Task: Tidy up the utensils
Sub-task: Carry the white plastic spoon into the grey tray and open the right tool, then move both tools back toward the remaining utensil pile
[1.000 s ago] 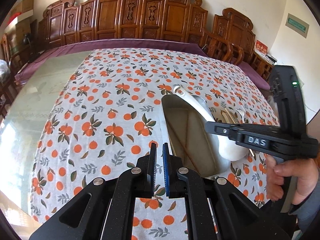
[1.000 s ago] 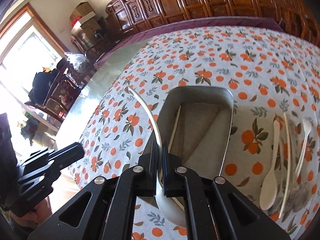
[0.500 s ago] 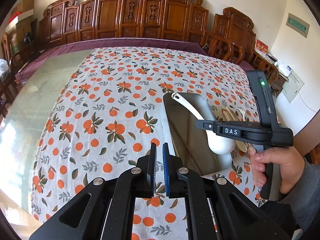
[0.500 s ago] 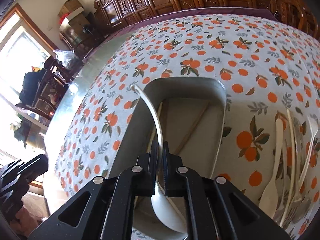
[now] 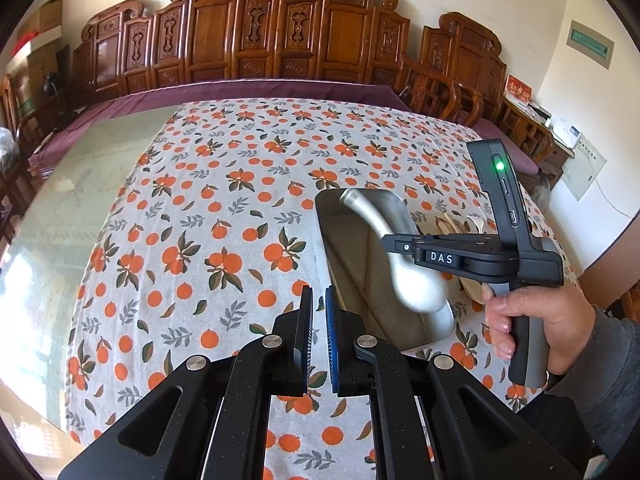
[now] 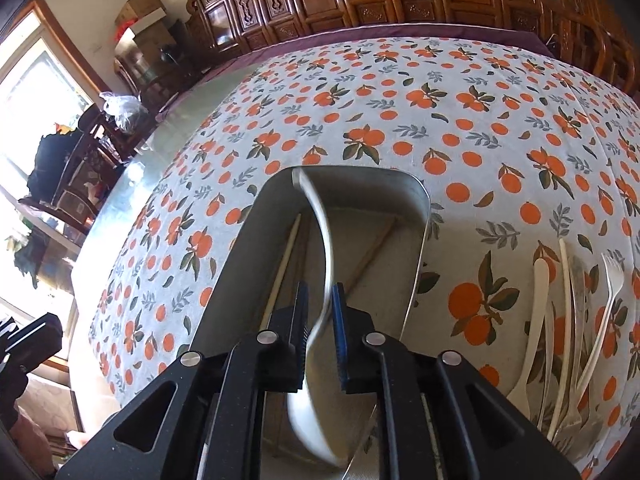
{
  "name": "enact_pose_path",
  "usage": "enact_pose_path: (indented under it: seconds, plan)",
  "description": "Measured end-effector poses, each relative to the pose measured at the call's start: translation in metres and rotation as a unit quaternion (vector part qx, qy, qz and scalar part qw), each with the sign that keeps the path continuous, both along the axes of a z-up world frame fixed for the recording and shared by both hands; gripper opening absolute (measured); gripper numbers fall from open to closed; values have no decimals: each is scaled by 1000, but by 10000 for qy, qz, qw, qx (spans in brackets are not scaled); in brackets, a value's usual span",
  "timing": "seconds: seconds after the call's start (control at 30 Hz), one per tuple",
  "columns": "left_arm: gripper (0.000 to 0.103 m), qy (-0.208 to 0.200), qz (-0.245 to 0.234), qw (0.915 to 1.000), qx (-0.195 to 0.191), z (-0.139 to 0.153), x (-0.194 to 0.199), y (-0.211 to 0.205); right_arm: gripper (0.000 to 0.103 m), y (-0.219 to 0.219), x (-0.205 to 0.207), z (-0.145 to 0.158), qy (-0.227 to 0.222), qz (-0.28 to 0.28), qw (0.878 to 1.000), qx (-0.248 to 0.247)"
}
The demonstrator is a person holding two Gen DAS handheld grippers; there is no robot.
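Right wrist view: right claw (image 6: 320, 320), parted, loosely straddles a white ladle (image 6: 320, 248) above the metal tray (image 6: 416, 240); left claw (image 5: 316, 320), nearly closed and empty, hovers over the orange-print surface (image 5: 200, 220).

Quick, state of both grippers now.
Left gripper: fingers slightly apart, holding nothing.
Right gripper: fingers parted around the ladle, which looks blurred over the tray; whether it is still gripped cannot be told.
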State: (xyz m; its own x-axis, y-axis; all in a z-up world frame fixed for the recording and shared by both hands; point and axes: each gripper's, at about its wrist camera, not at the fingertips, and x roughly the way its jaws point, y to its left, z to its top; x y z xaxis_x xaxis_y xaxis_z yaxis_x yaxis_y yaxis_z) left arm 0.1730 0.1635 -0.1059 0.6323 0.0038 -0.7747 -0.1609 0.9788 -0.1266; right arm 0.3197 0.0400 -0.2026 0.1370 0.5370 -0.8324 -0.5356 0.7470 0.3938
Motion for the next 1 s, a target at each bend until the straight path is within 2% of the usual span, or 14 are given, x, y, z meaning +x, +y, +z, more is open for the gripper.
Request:
enact_pose_path:
  seconds: [0.2,0.27,0.33,0.4,0.47,0.5,0.53,0.57,0.6,0.73,0.83,1.0]
  plan:
    - [7,-28,-68,10000,30,4,3,-9,15,-14,-5,17,-167,39,9998,133]
    - [19,-67,-97,9999,58,6,4,-13,15,-23,-10,27,-302,69,9993,196]
    - [22,-92,-139,9998,87,6,5,-19,15,-33,-16,36,-456,112,9987,197]
    - [28,-97,-174,9998,85,7,8,-23,15,-46,-23,46,-623,153,9978,193]
    - [39,-122,-214,9996,130,6,11,-31,15,-62,-28,54,-749,141,9969,195]
    - [40,-123,-223,9996,142,6,12,-33,15,-69,-30,57,-786,118,9966,198]
    - [47,-107,-242,9996,136,4,15,-37,15,-77,-31,59,-810,87,9965,202]
    - [60,-108,-245,9996,127,3,17,-40,15,-87,-32,61,-838,41,9963,208]
    - [67,-121,-236,9996,133,3,19,-43,15,-95,-33,63,-874,1,9960,200]
    - [80,-121,-257,9994,179,-2,29,-58,16,-128,-33,69,-1103,-233,9936,21]
    - [82,-156,-330,9992,169,-3,36,-68,22,-149,-31,71,-1219,-357,9919,-61]
    - [84,-144,-450,9988,160,-6,48,-86,22,-184,-25,70,-1331,-595,9891,-223]
